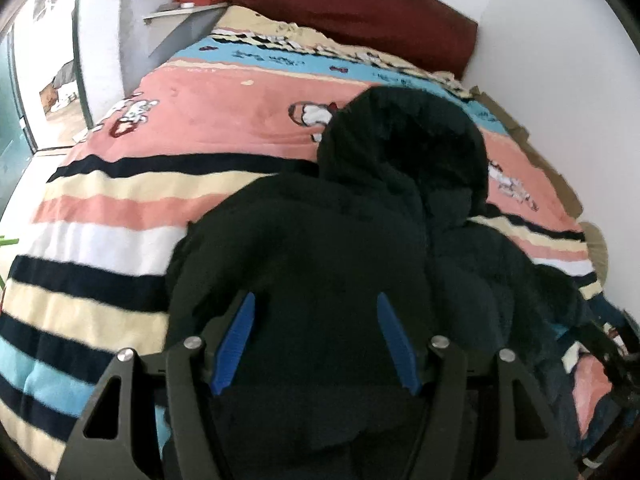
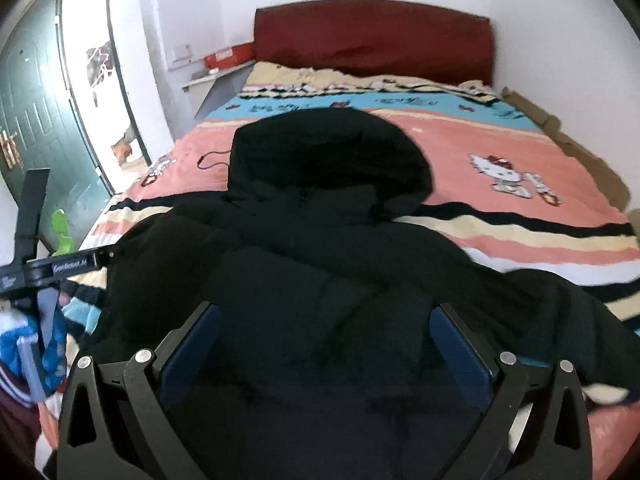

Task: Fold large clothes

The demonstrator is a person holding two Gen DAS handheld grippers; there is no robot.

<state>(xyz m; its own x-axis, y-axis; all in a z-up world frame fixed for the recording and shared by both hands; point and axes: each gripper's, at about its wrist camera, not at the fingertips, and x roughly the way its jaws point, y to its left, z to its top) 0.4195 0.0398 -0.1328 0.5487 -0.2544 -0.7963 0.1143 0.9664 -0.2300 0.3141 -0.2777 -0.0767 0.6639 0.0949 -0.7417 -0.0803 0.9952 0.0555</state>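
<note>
A black hooded padded jacket [image 1: 340, 240] [image 2: 320, 220] lies spread on the bed, its hood [image 1: 404, 136] [image 2: 328, 152] toward the headboard. In the left wrist view my left gripper [image 1: 316, 298] hovers over the jacket's lower body, its blue pads apart with only dark fabric showing behind the gap. My right gripper [image 2: 324, 307] stands wide open above the jacket's middle, nothing pinched between its pads. One sleeve trails off to the right [image 2: 560, 320]. Both views are blurred by motion.
The bed cover [image 1: 200, 112] [image 2: 500, 140] is striped pink, blue and cream with cartoon cats. A dark red headboard [image 2: 372, 36] and a white wall bound it. Cardboard [image 2: 580, 152] lines the right side. A shelf with a red box [image 2: 228, 56] and a green door [image 2: 36, 120] stand left.
</note>
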